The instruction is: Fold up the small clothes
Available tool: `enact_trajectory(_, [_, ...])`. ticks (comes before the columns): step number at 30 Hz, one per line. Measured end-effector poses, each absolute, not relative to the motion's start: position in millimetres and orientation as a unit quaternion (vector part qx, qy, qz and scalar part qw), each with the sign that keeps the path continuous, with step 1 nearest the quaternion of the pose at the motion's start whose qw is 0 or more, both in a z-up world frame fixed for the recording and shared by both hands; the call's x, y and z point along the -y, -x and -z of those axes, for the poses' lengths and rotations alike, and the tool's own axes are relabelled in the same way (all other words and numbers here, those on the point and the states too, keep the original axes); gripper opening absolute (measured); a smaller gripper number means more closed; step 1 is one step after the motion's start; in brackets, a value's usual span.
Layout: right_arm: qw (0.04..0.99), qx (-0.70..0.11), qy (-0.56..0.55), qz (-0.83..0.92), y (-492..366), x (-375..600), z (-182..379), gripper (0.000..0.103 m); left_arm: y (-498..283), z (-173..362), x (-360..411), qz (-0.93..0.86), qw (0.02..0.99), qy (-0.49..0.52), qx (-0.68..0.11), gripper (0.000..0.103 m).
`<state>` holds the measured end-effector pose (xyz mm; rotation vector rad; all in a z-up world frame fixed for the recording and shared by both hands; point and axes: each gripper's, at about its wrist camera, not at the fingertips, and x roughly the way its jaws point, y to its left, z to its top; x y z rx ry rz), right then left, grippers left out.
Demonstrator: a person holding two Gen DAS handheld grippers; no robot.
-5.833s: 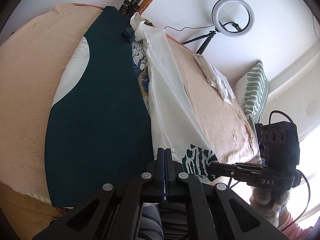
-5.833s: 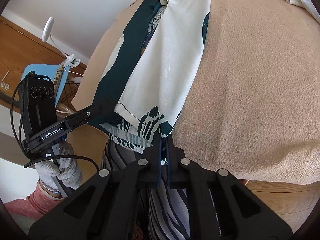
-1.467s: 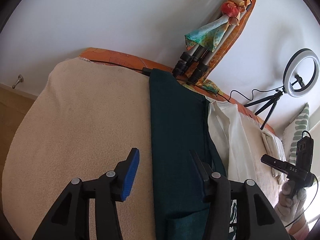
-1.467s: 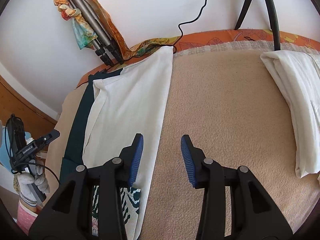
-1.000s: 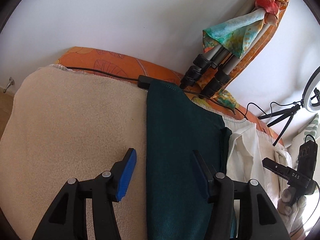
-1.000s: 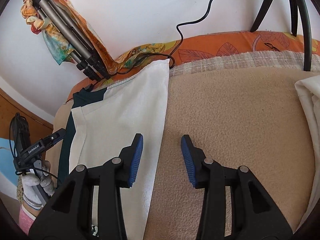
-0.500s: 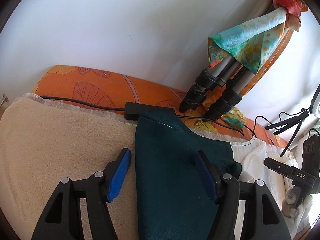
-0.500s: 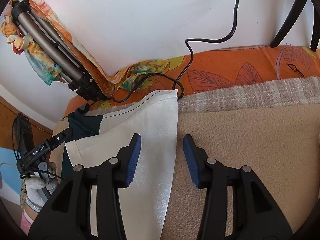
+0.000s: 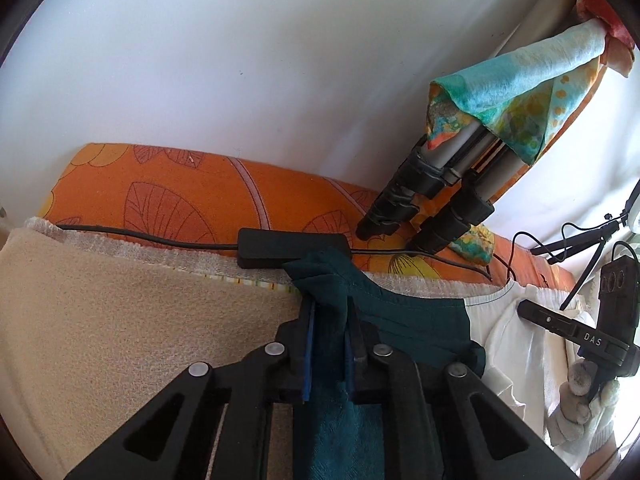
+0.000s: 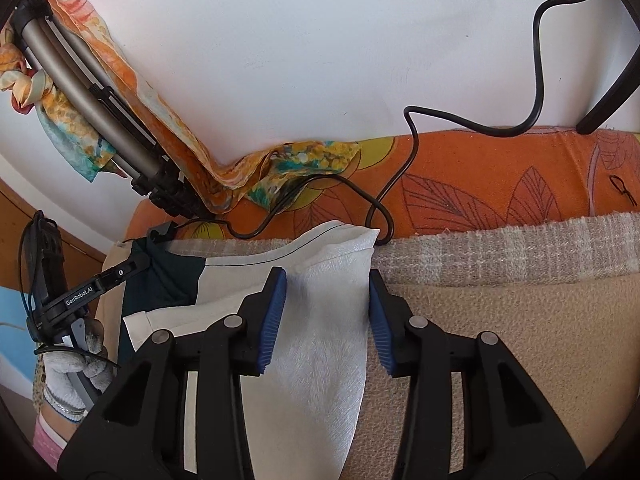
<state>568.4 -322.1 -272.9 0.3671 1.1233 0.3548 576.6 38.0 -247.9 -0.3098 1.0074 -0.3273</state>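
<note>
A small garment, dark green point(image 9: 404, 312) on the left and white point(image 10: 320, 320) on the right, lies folded lengthwise on a beige blanket point(image 9: 120, 320). My left gripper point(image 9: 328, 316) is shut on the bunched far green corner at the blanket's far edge. My right gripper point(image 10: 326, 292) is open, its blue pads point(image 10: 274, 312) either side of the far white corner, which lies between them. Each gripper also shows in the other's view, the left one point(image 10: 80, 292) and the right one point(image 9: 580, 336).
An orange leaf-print cushion point(image 9: 180, 200) runs along the white wall. A black adapter box point(image 9: 292, 246) and cables point(image 10: 400, 184) lie on it. A folded tripod wrapped in a colourful scarf point(image 9: 440, 184) leans there. A stand leg point(image 10: 608, 92) is at the right.
Both grippers moved forward to the garment's far end. The left gripper closed on the green corner. The right gripper stays open around the white corner.
</note>
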Motion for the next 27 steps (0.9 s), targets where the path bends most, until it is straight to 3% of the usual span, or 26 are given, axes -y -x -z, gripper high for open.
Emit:
enact_trajectory(6, [0.819,-0.516,-0.167,-0.187,-554.3,321.9,254.3,0.006,-558.6,228.0,-37.7,0.19,0.851,0.166,-0.46,0.0])
enact_trajectory(27, [0.838,-0.466,-0.131,-0.251,-409.2,315.4,139.9,0.006,-410.2,153.1,-56.1,0.242,0.867,0.153,-0.408,0.0])
